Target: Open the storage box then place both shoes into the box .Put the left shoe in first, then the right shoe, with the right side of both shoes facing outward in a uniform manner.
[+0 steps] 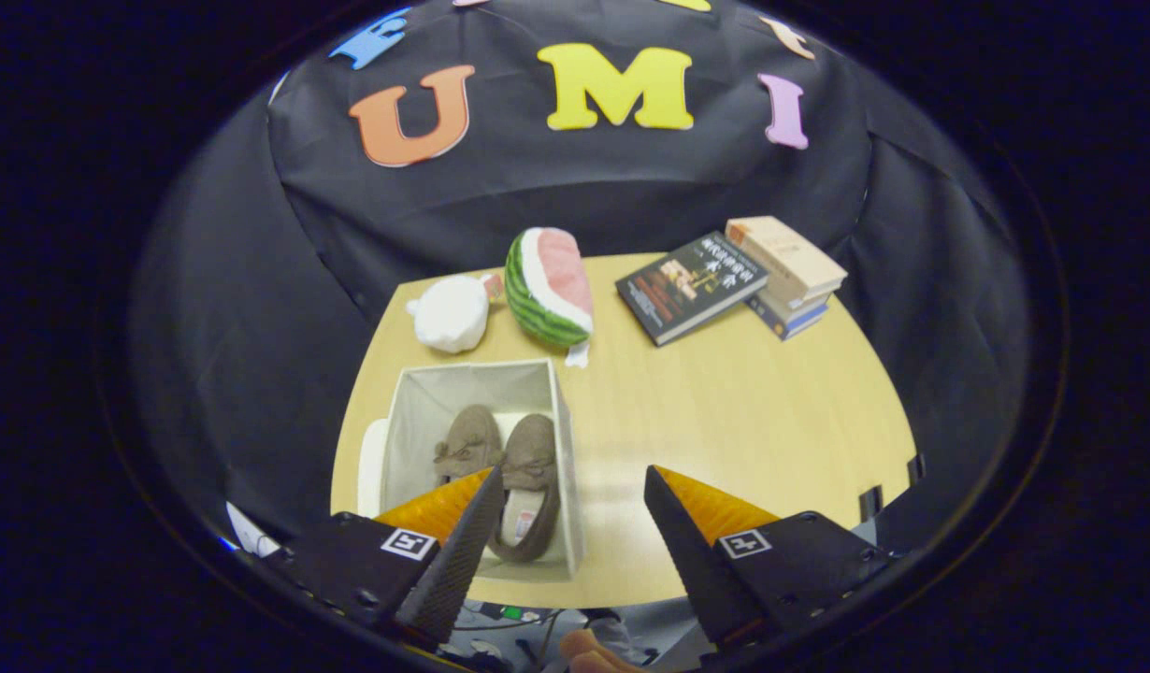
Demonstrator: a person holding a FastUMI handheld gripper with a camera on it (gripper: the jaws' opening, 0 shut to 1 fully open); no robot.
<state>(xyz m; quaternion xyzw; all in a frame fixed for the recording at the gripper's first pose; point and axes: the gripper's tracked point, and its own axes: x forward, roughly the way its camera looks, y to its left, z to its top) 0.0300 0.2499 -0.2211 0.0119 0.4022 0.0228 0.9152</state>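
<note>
At the counter's near-left corner I see the open box holding both shoes, toes pointing away; my gripper hangs spread and empty, box under its left finger.

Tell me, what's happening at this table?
A person is packing shoes with handheld tongs, which hang open and empty above the table. Two brown shoes already lie side by side in the open storage box. Beyond it sit a watermelon plush, a white plush and some books.
</note>
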